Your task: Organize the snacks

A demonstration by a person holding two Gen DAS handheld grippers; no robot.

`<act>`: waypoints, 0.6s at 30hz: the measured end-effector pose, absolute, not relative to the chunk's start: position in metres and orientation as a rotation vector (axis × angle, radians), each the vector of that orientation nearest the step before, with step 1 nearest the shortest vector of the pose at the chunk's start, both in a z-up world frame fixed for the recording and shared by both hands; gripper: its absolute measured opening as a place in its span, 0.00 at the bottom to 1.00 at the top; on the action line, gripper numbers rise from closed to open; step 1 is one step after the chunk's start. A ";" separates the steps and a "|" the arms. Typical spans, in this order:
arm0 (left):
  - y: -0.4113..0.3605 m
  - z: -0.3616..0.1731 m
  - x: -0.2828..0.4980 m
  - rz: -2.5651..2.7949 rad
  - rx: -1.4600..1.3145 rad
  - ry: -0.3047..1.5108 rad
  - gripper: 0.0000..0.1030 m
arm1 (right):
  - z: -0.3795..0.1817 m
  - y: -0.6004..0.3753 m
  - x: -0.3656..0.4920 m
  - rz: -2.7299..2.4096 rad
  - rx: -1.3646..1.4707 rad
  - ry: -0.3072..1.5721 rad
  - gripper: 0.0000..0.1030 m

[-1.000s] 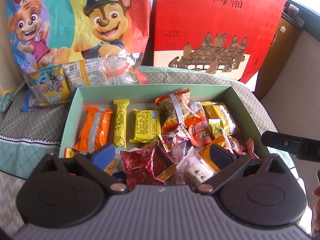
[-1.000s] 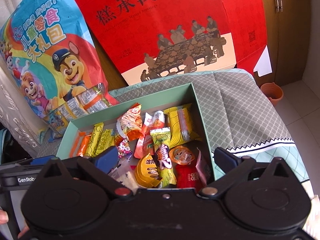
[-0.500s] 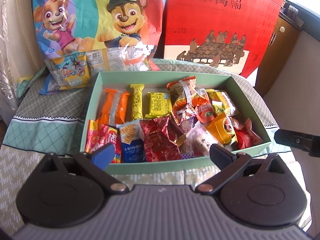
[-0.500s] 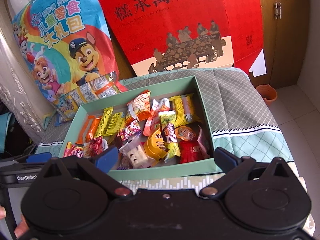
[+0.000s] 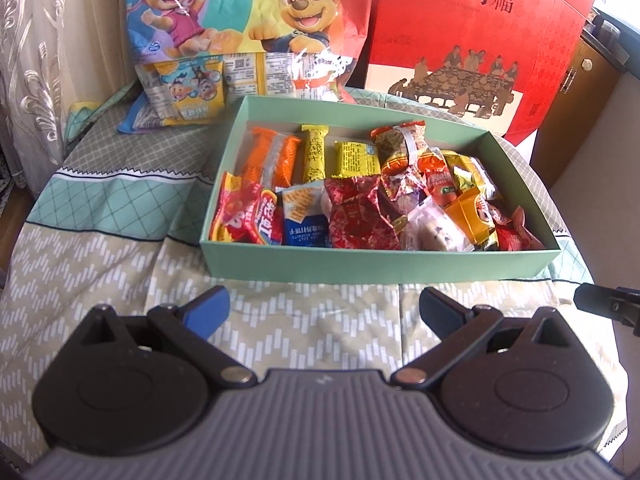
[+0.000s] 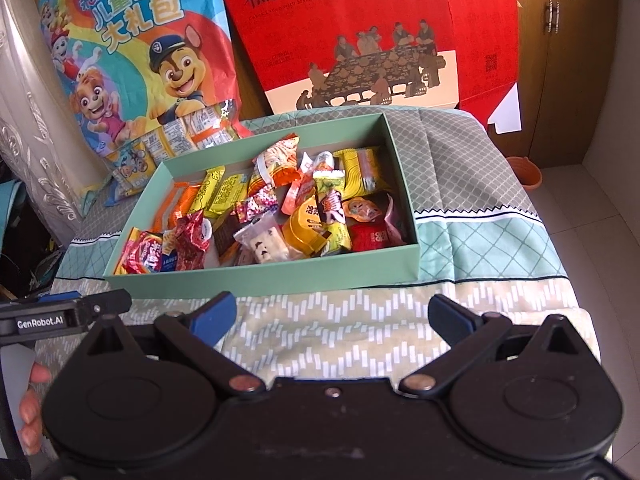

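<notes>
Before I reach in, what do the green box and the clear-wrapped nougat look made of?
Green box: looks like matte paperboard, with flat uniform mint walls, crisp folded corners and no glare. Nougat wrapper: probably thin glossy plastic film; it is see-through, crinkled, with bright highlights.

A table covered by a patterned cloth [image 5: 100, 248] fills the lower and middle frame: pale chevron print nearest the camera, then a teal diamond band, then grey lattice toward the back. A mint-green box [image 5: 376, 266] full of wrapped snacks rests on it at centre. At the upper left a cartoon-dog snack bag [image 5: 244, 28] stands at the back edge, with a small yellow packet [image 5: 188, 96] lying before it. At the upper right stands a red gift bag [image 5: 472, 36].
</notes>
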State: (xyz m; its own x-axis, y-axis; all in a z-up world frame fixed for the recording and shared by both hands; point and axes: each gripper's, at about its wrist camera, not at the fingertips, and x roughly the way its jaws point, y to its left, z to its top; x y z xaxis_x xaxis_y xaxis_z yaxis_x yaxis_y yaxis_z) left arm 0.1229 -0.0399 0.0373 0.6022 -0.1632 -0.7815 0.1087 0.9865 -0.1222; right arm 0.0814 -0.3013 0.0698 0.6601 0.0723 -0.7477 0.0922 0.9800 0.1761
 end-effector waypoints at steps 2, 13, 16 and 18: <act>-0.038 0.030 0.120 -0.150 -0.045 0.932 1.00 | 0.063 -0.301 0.079 -0.015 0.208 0.869 1.00; -0.040 0.012 0.110 -0.094 0.059 0.955 1.00 | 0.037 -0.302 0.076 -0.050 0.211 0.943 1.00; -0.039 0.013 0.110 -0.089 0.069 0.949 1.00 | 0.034 -0.298 0.077 -0.051 0.194 0.953 1.00; -0.039 0.013 0.109 -0.083 0.073 0.946 1.00 | 0.033 -0.295 0.078 -0.049 0.184 0.960 1.00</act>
